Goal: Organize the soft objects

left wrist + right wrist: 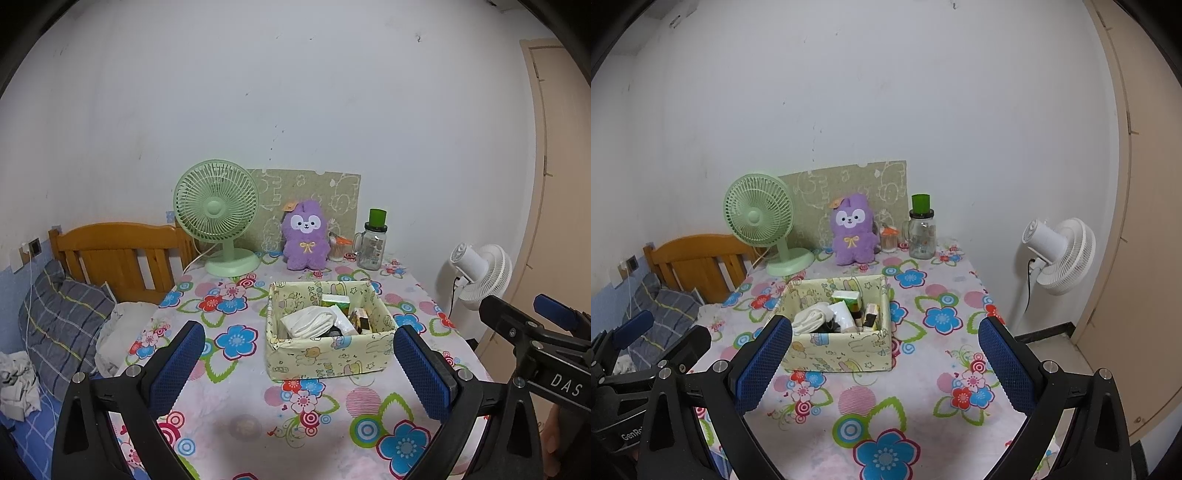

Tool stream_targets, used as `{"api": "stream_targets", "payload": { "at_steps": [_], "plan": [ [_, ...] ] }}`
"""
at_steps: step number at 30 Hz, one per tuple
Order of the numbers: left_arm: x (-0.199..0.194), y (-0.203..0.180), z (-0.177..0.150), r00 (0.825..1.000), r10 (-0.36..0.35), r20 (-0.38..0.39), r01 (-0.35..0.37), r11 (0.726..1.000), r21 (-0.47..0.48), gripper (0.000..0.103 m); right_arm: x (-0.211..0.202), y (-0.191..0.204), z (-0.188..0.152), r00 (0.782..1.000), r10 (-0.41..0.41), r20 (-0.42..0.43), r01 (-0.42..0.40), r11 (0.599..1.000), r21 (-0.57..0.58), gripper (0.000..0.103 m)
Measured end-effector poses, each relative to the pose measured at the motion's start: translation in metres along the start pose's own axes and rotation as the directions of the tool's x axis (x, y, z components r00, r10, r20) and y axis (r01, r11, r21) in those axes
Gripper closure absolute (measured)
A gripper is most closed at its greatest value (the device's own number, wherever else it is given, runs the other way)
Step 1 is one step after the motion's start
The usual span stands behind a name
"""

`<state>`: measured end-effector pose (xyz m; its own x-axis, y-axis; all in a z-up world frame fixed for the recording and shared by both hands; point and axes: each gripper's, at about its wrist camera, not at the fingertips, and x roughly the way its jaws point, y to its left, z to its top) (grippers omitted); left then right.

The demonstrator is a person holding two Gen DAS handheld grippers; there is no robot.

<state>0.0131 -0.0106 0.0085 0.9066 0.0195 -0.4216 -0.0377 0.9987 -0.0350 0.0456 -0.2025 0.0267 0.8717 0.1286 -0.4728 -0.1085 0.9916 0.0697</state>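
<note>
A plain white wall backs a counter [325, 435] spread with a bright flowered cloth, with a wooden bed frame [122, 254] off to its left and a white standing fan [1060, 254] on the floor to its right.

Mid-counter sits a yellow cartoon-print fabric box [325, 360], holding rolled white cloth [308, 321], a green packet and a few small items I cannot make out. Behind it, against a patterned board, a green desk fan [218, 214] stands beside the purple plush toy [306, 236]. A glass jar with a green lid [371, 242] stands just beside the plush on its right, with a small cup between them.

The plush stands upright, long axis vertical, face toward the cameras.

Both the left gripper [295, 369] and the right gripper [884, 365] hover near the counter's front edge with jaws spread wide, holding nothing.

Risks, as I judge them: reaching for the plush could knock the jar or cup, they stand so close. A pinch on loose fur alone may slip. The soft-walled box may buckle or slide if the plush is pushed in over its already crowded contents.
</note>
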Motion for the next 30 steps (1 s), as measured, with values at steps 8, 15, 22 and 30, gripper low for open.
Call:
{"api": "stream_targets", "payload": {
  "at_steps": [8, 15, 22, 30],
  "plan": [
    [-0.0035, 0.0006, 0.0028, 1.000, 0.001, 0.011, -0.001, 1.000, -0.003, 0.000, -0.0022, 0.0004, 0.0011, 1.000, 0.003, 0.006, -0.003, 1.000, 0.001, 0.001],
    [-0.0054, 0.0010, 0.0027, 1.000, 0.003, 0.016, -0.003, 1.000, -0.005, 0.000, -0.0032, 0.0012, 0.0020, 1.000, 0.004, 0.008, -0.004, 1.000, -0.003, 0.001],
    [-0.0064, 0.0011, 0.0032, 1.000, 0.003, 0.016, -0.003, 1.000, -0.006, 0.000, -0.0052, 0.0018, 0.0030, 1.000, 0.006, 0.011, -0.006, 1.000, -0.003, 0.001],
    [-0.0068, 0.0009, 0.0040, 1.000, 0.010, 0.014, -0.010, 1.000, -0.004, 0.000, -0.0068, -0.0001, 0.0045, 1.000, 0.006, 0.015, -0.006, 1.000, 0.004, 0.001]
  ]
}}
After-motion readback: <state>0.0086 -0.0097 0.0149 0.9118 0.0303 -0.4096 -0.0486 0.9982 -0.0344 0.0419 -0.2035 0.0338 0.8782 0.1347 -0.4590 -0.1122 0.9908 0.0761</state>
